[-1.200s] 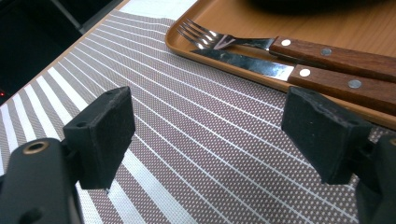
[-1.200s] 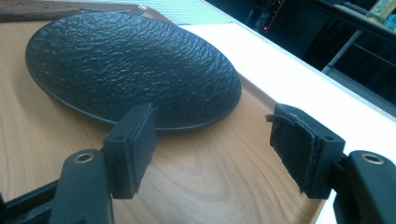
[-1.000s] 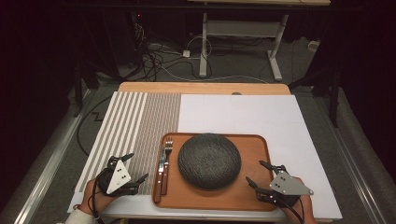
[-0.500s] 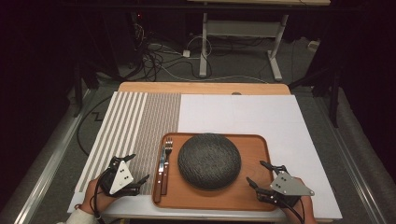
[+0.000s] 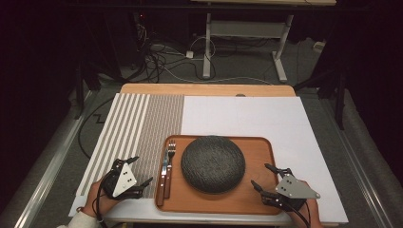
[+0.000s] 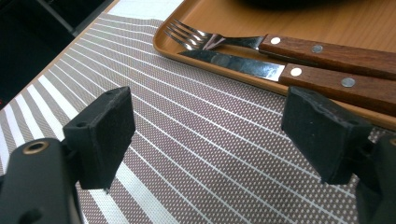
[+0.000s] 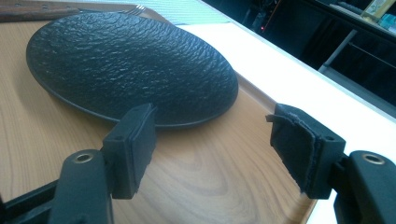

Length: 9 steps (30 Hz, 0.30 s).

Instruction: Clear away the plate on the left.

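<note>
We see a round black plate with rough, pebbled surface on the wooden tray, beside a wood-handled fork and knife. Both the left hand-held gripper over the striped woven placemat and the right hand-held gripper are spread wide, holding nothing.

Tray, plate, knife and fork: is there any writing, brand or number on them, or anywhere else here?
No readable text anywhere.
The tray, plate, knife and fork carry no lettering, only plain rivets on the handles.
Packages at the top right corner of the right gripper view are too blurred to read.
</note>
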Tool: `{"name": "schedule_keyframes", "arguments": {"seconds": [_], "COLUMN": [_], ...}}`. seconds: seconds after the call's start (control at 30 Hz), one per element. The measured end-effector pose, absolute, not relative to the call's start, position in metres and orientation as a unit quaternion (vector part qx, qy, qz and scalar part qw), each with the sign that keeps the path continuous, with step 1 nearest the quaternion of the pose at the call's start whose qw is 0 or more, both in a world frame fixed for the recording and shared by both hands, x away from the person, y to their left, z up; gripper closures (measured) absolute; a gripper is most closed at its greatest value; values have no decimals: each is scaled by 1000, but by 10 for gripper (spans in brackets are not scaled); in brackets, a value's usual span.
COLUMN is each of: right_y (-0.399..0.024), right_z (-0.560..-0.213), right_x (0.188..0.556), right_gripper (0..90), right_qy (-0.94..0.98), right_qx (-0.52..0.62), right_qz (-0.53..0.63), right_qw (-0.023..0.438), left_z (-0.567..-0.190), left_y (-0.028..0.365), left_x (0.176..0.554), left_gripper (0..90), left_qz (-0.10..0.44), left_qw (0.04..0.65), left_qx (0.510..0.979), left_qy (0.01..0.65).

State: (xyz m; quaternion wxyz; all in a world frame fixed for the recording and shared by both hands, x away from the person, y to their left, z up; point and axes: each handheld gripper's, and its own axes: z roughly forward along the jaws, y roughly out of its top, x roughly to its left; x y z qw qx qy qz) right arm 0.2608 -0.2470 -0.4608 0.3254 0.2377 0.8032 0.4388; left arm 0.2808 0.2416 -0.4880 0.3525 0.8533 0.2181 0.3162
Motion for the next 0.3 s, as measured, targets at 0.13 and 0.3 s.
{"name": "schedule_keyframes", "arguments": {"seconds": [0.13, 0.3], "right_y": [-249, -249], "right_z": [-461, -462], "right_x": [261, 263], "right_gripper": [317, 315], "right_qy": [801, 801], "right_qx": [241, 242], "right_qz": [440, 441], "right_qw": [326, 324], "left_z": [-489, -488], "left_y": [240, 240], "left_x": [282, 283], "left_gripper": [171, 171], "left_qz": [315, 314], "left_qw": [351, 351], "left_qx": [855, 855], "left_qy": [217, 217]}}
